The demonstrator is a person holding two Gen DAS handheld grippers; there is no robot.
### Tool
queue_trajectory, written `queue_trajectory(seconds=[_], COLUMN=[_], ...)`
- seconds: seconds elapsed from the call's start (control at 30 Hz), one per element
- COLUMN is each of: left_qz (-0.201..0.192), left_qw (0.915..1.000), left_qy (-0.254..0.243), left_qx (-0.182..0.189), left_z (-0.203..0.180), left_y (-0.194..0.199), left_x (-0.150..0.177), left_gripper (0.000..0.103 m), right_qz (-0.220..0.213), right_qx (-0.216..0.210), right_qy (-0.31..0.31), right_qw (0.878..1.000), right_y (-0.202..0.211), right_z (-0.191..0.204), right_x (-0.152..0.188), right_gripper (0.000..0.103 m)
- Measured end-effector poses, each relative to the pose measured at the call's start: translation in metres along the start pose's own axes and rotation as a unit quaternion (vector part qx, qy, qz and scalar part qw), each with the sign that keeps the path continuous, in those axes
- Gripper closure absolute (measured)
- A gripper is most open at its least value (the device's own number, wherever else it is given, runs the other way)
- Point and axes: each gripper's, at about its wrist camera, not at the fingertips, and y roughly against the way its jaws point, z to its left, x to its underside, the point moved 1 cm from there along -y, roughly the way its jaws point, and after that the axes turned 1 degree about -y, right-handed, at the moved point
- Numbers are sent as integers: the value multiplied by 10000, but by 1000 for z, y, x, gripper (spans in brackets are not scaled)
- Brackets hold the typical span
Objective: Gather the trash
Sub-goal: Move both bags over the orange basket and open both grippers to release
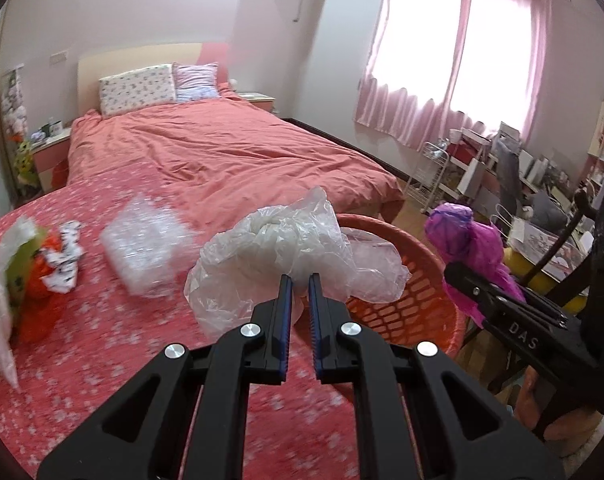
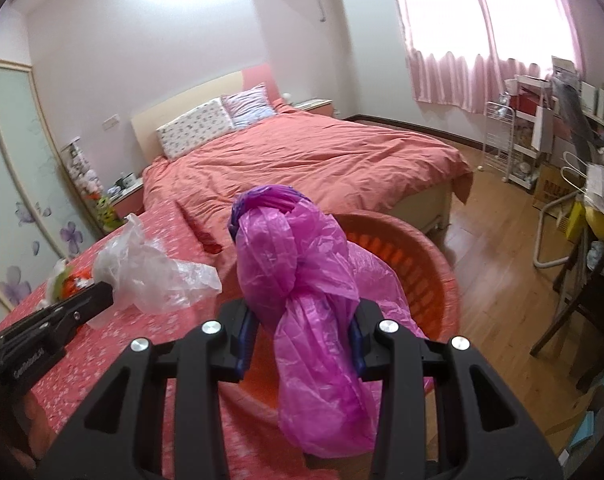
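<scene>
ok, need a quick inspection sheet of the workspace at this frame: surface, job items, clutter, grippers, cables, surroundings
Surface: pink floral tablecloth, partly blurred.
Job's things: clear plastic bag in the left gripper; knotted magenta plastic bag in the right gripper; orange laundry basket beside the cloth at its edge, magenta bag in front of it.
Clutter: clear bubble-wrap piece, black-and-white crumpled wrapper, orange and green trash pile lying on the cloth.
Grippers: left gripper pinched shut on the clear bag; right gripper clamped around the magenta bag.
Cables: nothing seen.
Surroundings: bed with salmon duvet, pink curtains, cluttered desk, wood floor.
</scene>
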Motion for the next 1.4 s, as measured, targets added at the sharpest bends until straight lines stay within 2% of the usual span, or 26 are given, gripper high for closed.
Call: queue_trajectory(seconds=[0.2, 0.7, 1.03, 1.1, 1.17, 1.27, 1.4], left_qz=[94, 257, 521, 583, 601, 553, 554], left_qw=[9998, 9992, 9983, 9981, 9981, 9984, 9980], left_qy=[-85, -114, 19, 23, 63, 116, 256], left_qx=[126, 300, 271, 219, 152, -22, -176], left_z=[-17, -38, -34, -33, -31, -23, -8], left_y=[-17, -44, -60, -61, -62, -57, -52], left_x=[-1, -5, 0, 2, 3, 6, 7], left_gripper=[94, 94, 93, 88, 67, 61, 58], right_qz=[-20, -21, 40, 83, 100, 86, 72], right_qx=[131, 1, -193, -207, -201, -213, -160], right_qy=[-205, -400, -479, -497, -527, -482, -422], right_qw=[9997, 9992, 9987, 9985, 9984, 9986, 9990], right_y=[-9, -28, -45, -49, -51, -51, -49], right_z=[-26, -44, -45, -46, -46, -44, -40], right_x=[-8, -15, -23, -23, -22, -21, -20], right_gripper=[66, 66, 53, 49, 37, 28, 27])
